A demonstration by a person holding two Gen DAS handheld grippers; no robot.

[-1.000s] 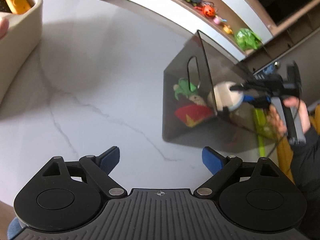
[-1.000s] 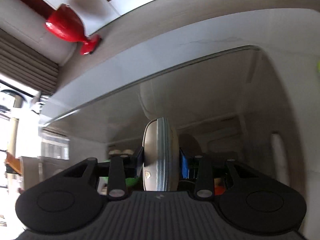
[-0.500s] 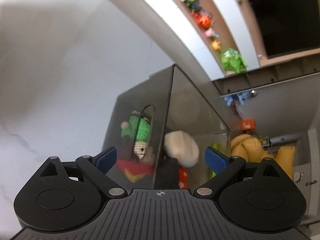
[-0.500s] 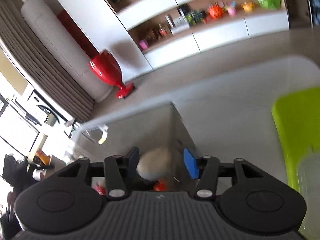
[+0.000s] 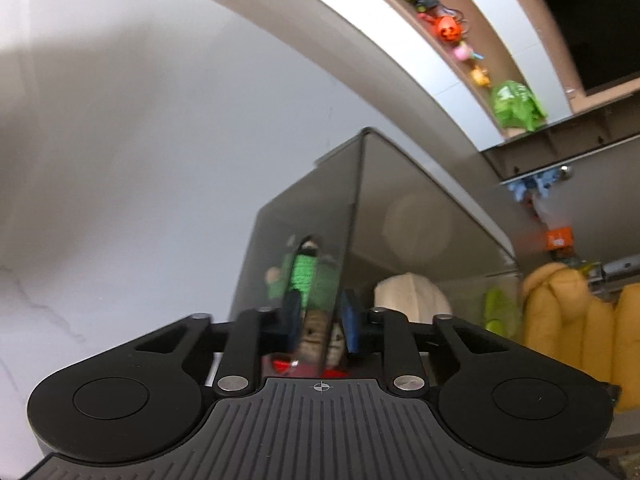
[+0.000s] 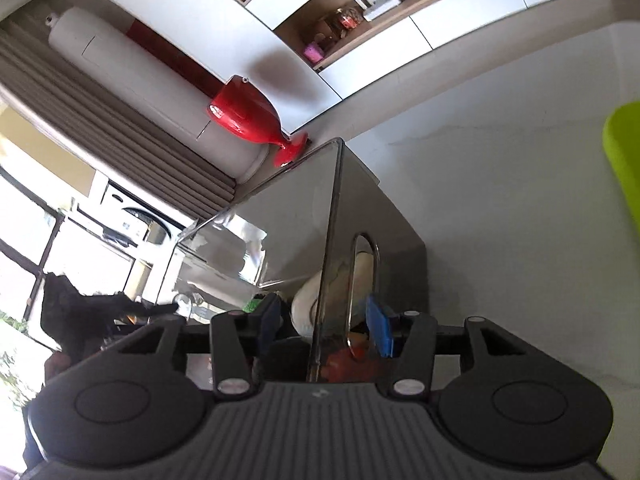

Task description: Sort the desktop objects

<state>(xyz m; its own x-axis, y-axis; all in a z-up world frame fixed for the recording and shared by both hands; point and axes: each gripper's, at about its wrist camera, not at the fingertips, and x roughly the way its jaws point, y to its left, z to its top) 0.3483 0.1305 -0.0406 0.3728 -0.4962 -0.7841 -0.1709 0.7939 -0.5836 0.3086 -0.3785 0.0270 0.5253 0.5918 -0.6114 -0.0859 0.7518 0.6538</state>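
Clamping smoked bin [image 5: 416, 216] wall at lower centre with left gripper [image 5: 320, 320]; right gripper [image 6: 326, 324] jaws closing astride opposite wall, contact unclear.

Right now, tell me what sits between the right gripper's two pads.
In the right wrist view, the smoky clear bin wall stands edge-on between the right gripper pads as its jaws close.

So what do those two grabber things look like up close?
Both look alike. The left gripper and the right gripper each have a black ribbed body, two big round black discs at the sides, black link bars with silver pins, and two fingers with blue pads. A small crosshair mark sits on the left one's body. No cables or sleeves show.
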